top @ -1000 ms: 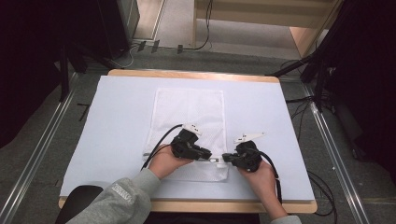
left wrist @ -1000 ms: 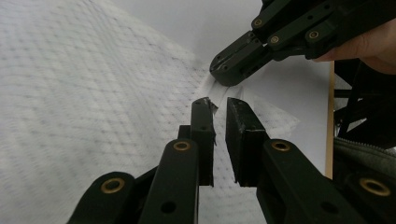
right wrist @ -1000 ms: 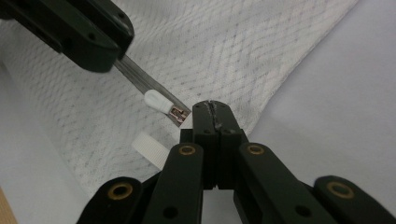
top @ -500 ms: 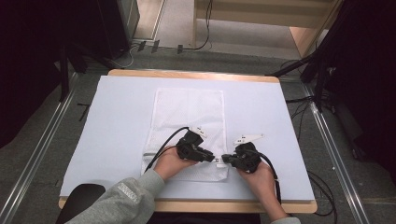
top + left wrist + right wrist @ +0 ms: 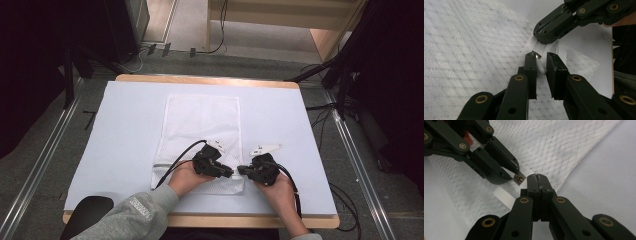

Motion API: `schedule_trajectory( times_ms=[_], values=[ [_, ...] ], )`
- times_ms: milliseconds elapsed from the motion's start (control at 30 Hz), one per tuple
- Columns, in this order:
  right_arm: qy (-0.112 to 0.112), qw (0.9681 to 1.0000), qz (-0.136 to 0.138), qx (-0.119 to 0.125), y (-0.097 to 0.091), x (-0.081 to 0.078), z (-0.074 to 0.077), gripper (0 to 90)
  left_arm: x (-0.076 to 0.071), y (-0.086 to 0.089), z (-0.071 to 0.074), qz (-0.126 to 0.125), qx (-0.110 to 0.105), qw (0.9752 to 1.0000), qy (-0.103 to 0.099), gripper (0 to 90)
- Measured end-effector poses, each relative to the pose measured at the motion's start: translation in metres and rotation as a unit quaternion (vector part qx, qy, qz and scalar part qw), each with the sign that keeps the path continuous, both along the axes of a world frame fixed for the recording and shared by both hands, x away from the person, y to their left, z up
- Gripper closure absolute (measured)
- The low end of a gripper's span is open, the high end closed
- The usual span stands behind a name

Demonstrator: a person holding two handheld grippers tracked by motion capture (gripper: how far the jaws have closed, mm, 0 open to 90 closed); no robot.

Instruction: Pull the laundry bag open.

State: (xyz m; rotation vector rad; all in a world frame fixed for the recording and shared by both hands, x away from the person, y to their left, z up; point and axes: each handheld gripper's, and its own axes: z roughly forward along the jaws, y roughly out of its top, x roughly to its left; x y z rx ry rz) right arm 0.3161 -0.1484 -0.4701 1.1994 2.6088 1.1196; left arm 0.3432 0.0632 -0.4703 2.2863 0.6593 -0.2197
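Close up in the left gripper view, the left gripper [image 5: 541,66] has its jaws a bit apart w/ a small white zip pull [image 5: 541,68] between them. The pull sits against one jaw; can't tell if both pads press it. The jaws have just been closing a little. Just past it, the right gripper [image 5: 539,35] has its jaws tight together on the white edge strip [image 5: 554,48] of the mesh bag [image 5: 202,122]. The right gripper view shows those jaws w/ no gap. In the high view both grippers meet tip to tip at the bag's near edge. The bag lies flat on the white table cover [image 5: 125,125], reaching away toward the far side.
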Motion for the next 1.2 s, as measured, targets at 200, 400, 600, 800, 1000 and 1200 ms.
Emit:
schedule_trajectory(
  times_ms=[200, 400, 600, 800, 1000, 1200],
  values=[
    [-0.007, 0.9999, 0.012, 0.0, -0.001, 0.0, -0.001, 90.0, 0.002, 0.002, -0.002, 0.008, -0.006, 0.9999, 0.008, 86.8],
    [-0.022, 0.9994, 0.013, -0.024, 0.004, -0.003, 0.001, 90.0, 0.004, 0.002, -0.001, 0.015, -0.008, 0.9994, 0.029, 87.5],
    [-0.046, 0.9977, 0.032, -0.039, 0.006, -0.005, 0.001, 90.0, 0.008, 0.005, -0.001, 0.017, -0.012, 0.9985, 0.052, 87.7],
    [-0.049, 0.9974, 0.037, -0.036, 0.006, -0.006, 0.001, 90.0, 0.011, 0.007, -0.001, 0.016, -0.012, 0.9974, 0.07, 87.8],
    [-0.056, 0.9971, 0.043, -0.032, 0.006, -0.007, -0.001, 90.0, 0.017, 0.012, -0.005, 0.033, -0.029, 0.9924, 0.115, 88.0],
    [-0.058, 0.9967, 0.047, -0.03, 0.006, -0.007, -0.001, 90.0, 0.02, 0.017, -0.005, 0.041, -0.033, 0.9895, 0.135, 88.1]
  ],
)
